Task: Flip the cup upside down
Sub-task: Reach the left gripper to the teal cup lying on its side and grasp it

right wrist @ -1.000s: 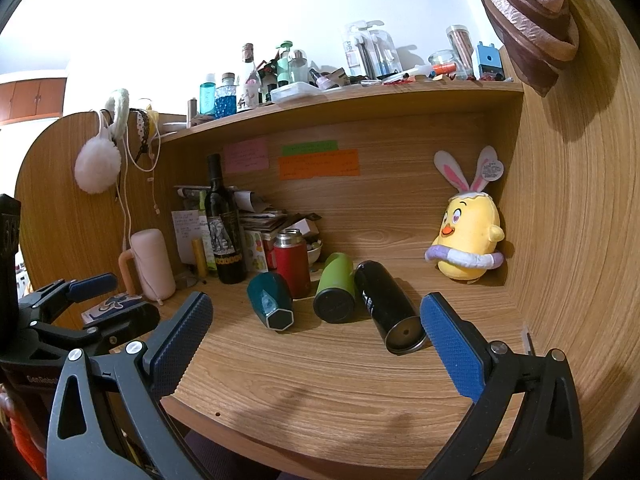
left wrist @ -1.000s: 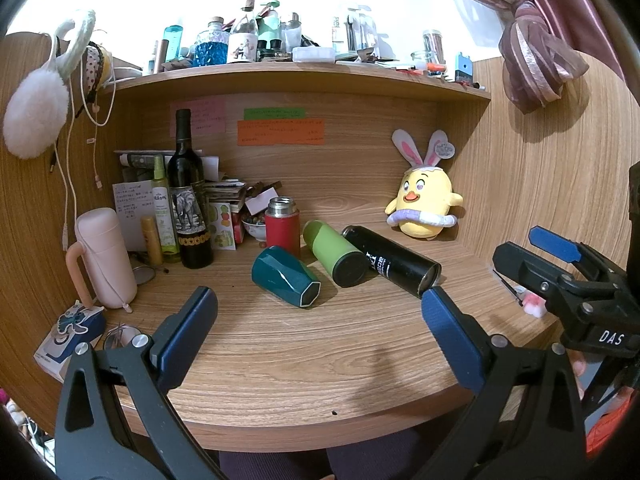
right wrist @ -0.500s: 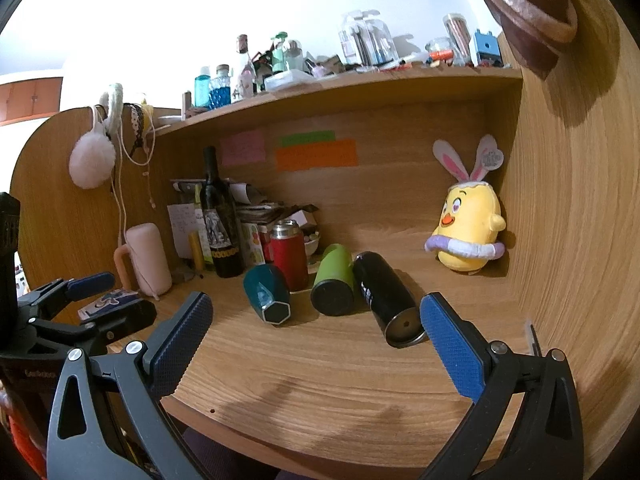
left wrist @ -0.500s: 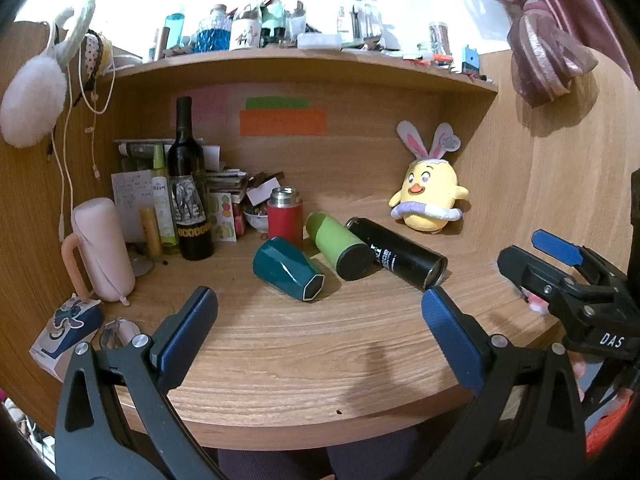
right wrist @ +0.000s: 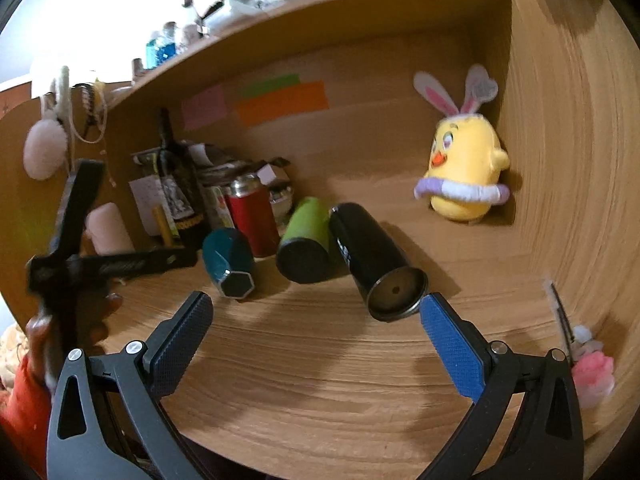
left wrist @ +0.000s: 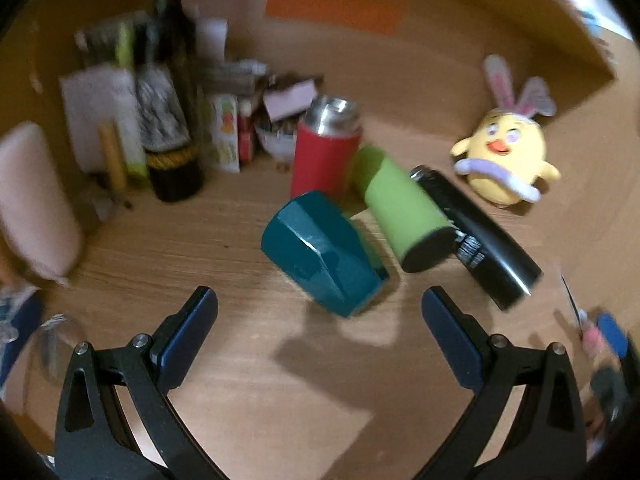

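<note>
Teal cup [left wrist: 323, 252] lies on its side on the desk [left wrist: 240, 380], faceted body, one end toward the left wrist camera; in the right wrist view its hexagonal end [right wrist: 237, 284] faces the lens. All places below are relative to this teal cup.

Left gripper [left wrist: 319, 320] sits just in front of the cup, fingers [left wrist: 186, 334] spread wide, nothing between them, not touching the cup. The left wrist view is motion-blurred. Right gripper [right wrist: 316, 320] is in front and to the right of the cup, fingers [right wrist: 450, 346] also spread wide and holding nothing; its right fingertip is close to the mouth of the black cylinder. The left gripper's frame [right wrist: 80, 256] shows at the left of the right wrist view, left of the cup.

Red can [left wrist: 326, 152] with a silver top stands upright just behind the cup. Green tumbler [left wrist: 402, 210] lies on its side just right of the cup, close to it; touching or not, cannot tell. Black cylinder [left wrist: 478, 236] lies on its side beyond the green tumbler, further right. Yellow chick plush [left wrist: 506, 160] with bunny ears is well to the right and behind. Dark wine bottle [left wrist: 174, 132] stands behind-left. Pink mug [left wrist: 34, 208] is far left. Orange sticky note [right wrist: 280, 104] is on the back panel above.
</note>
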`<action>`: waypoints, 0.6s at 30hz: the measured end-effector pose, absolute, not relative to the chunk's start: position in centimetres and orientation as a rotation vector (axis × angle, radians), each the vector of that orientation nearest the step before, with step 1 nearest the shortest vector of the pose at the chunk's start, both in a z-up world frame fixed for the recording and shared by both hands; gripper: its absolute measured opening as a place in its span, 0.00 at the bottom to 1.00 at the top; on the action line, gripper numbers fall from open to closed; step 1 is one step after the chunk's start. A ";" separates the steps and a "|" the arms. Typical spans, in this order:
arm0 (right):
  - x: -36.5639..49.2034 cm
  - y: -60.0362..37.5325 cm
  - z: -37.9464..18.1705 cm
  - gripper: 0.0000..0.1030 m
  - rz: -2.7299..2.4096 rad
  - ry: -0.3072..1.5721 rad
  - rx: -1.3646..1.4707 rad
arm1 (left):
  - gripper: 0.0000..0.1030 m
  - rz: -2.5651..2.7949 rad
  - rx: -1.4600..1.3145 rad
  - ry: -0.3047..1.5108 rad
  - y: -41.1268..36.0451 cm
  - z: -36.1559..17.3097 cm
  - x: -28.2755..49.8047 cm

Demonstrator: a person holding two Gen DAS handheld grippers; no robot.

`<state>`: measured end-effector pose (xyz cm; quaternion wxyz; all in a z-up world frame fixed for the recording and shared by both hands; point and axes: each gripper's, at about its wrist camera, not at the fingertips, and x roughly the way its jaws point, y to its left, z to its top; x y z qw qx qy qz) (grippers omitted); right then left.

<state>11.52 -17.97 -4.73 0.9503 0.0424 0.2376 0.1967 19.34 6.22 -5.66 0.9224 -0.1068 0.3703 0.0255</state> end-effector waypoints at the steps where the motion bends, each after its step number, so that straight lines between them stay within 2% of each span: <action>1: 11.9 -18.1 -5.0 1.00 0.397 0.493 0.090 | 1.00 0.051 -0.234 0.788 6.5 -6.2 20.6; 5: 13.3 -18.4 -6.0 1.00 0.385 0.528 0.098 | 1.00 0.049 -0.271 0.855 6.9 -7.5 24.2; 7: 13.8 -18.7 -6.3 1.00 0.381 0.538 0.105 | 0.87 0.040 -0.301 0.894 7.1 -8.2 25.6; 14: 15.1 -19.6 -7.1 1.00 0.368 0.587 0.177 | 0.83 0.042 -0.409 0.949 8.3 -9.7 27.3; 18: 15.1 -19.5 -7.1 1.00 0.369 0.592 0.179 | 0.72 0.005 -0.417 0.942 8.1 -9.9 26.7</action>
